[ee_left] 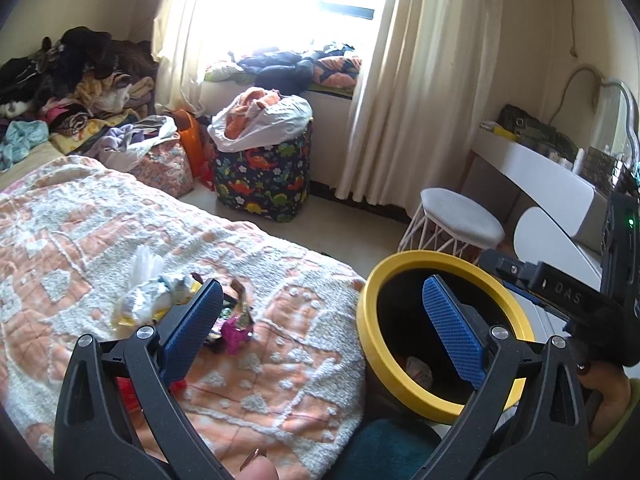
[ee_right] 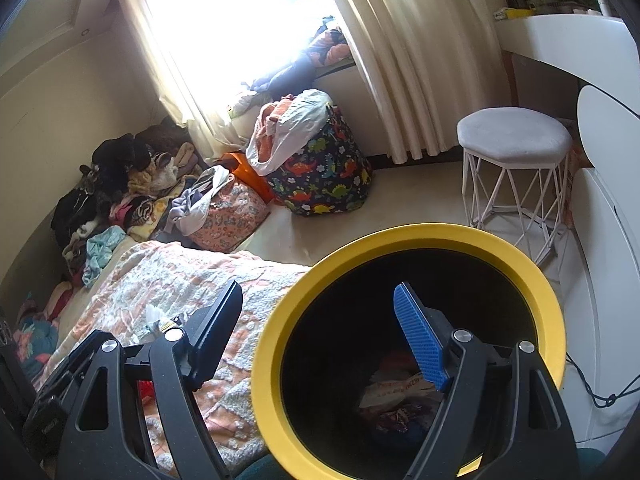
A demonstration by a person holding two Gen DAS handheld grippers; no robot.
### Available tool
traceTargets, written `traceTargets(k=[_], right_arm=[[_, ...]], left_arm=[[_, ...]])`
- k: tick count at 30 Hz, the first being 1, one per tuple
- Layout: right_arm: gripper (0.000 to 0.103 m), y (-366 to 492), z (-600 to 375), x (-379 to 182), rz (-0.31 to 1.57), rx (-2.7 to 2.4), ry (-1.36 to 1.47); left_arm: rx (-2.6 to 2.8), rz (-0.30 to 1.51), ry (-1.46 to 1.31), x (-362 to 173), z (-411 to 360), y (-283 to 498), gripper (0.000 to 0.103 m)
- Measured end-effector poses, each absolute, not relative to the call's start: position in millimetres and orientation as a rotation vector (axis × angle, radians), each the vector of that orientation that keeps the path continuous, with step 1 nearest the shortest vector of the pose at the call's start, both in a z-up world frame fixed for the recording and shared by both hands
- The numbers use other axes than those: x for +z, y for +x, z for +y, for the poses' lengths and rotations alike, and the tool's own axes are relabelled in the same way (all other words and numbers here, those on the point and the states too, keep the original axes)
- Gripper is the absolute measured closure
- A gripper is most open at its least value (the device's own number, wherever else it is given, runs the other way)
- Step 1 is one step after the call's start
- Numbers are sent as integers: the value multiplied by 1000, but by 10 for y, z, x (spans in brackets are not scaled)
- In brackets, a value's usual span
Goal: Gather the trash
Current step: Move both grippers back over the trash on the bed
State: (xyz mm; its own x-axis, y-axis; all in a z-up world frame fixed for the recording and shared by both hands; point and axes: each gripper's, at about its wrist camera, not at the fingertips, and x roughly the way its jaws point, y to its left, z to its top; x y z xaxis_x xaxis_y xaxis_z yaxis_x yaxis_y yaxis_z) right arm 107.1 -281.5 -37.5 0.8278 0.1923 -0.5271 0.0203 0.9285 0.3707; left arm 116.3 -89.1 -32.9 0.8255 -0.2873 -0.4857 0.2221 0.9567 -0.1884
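While tools (ee_left: 324, 316) gape: one bin (ee_left: 372, 320)

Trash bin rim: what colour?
Yellow rim, black inside. The trash bin shows best in the right wrist view.

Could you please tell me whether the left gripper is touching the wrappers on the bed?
Cannot tell. In the left wrist view, the left gripper stands open and its finger overlaps the wrappers, hiding any gap.

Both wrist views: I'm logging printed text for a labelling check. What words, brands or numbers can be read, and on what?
"DAS": on the black body of the right gripper, seen from the left wrist.
Red print on a white wrapper inside the yellow-rimmed bin: too blurred to read.
Wrappers on the bedspread: print too small to read.
Nothing else legible.
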Motion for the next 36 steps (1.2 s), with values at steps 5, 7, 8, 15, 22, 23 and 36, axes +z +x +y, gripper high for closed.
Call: traceTargets(k=[5, 7, 8, 15, 22, 23, 36], right_arm=[[27, 1058, -2719, -338, 586, 118, 353], [27, 1050, -2673, -326, 585, 130, 346], [27, 1048, -2656, -321, 585, 135, 342], [27, 1041, -2460, -304, 594, 183, 309], [27, 1004, -2253, -298, 603, 230, 278], [27, 1000, -2226, -298, 605, 234, 274], [27, 955, -1849, -315, 630, 297, 212]], left_arm=[[-247, 524, -147, -294, -767, 1162, 11], [-240, 522, -156, -287, -711, 1167, 11], [-236, 521, -159, -284, -687, 1165, 11], [-211, 510, -179, -258, -546, 1165, 11], [-175, 509, -207, -283, -355, 1180, 11], [-168, 508, -211, -288, -326, 1182, 11], [-102, 507, -264, -327, 43, 1206, 11]])
